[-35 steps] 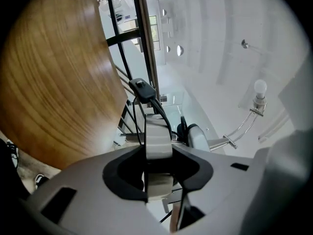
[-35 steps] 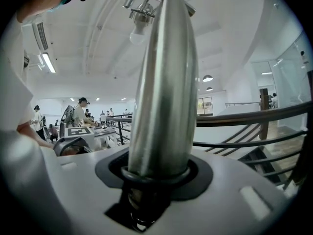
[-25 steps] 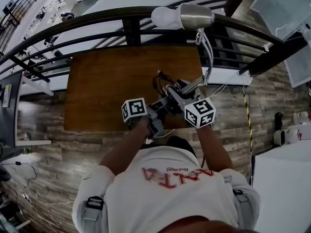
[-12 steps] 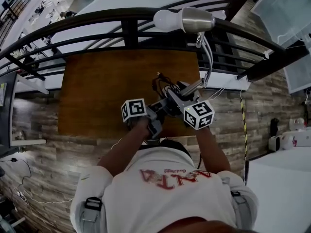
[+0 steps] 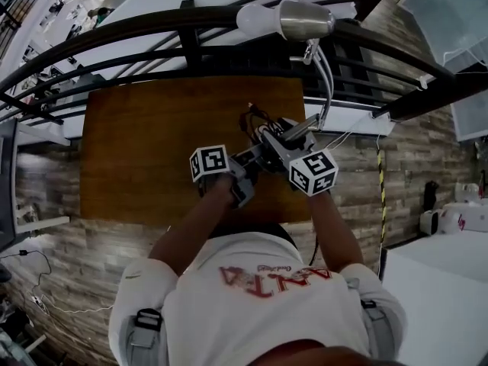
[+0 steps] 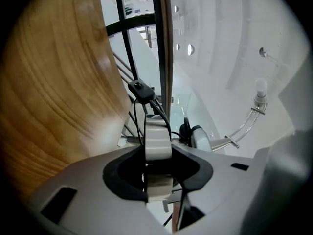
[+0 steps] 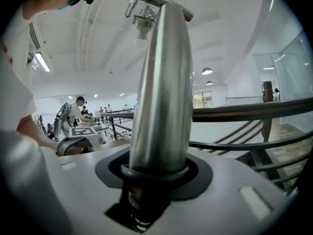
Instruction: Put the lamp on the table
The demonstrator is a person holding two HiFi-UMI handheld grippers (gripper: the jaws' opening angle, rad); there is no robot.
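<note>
left gripper (image 5: 245, 161): rolled on its side; fingers (image 6: 98, 180) part spread, pinching a pale flat band (image 6: 157, 146) at the foot of the lamp (image 5: 305, 21).
right gripper (image 5: 276, 147): fingers (image 7: 230, 185) clamped round the stem (image 7: 161, 82), a thick tube of brushed metal.
lamp: held by both grippers over the near right part of the bench (image 5: 152, 143). The foot is at the grippers, the neck curves up, and the head and bulb (image 5: 255, 21) reach out over the rail (image 5: 152, 29). Whether the foot touches the wood cannot be told.
cord (image 6: 146, 102): black, with an inline switch, bunched just beyond the foot.
bench: brown wood, bare to the left of the lamp.
rail: dark and curved, just behind the bench's far edge.
step in hand: setting the lamp down, by my reading; not yet let go.
handling: level the foot before contact. Seat it well in from the far and right edges, since the head looks top-heavy toward the rail. Keep the cord out from under the foot. Hold both grips firm until the foot sits flat, then free one gripper at a time and check that the lamp stands.
</note>
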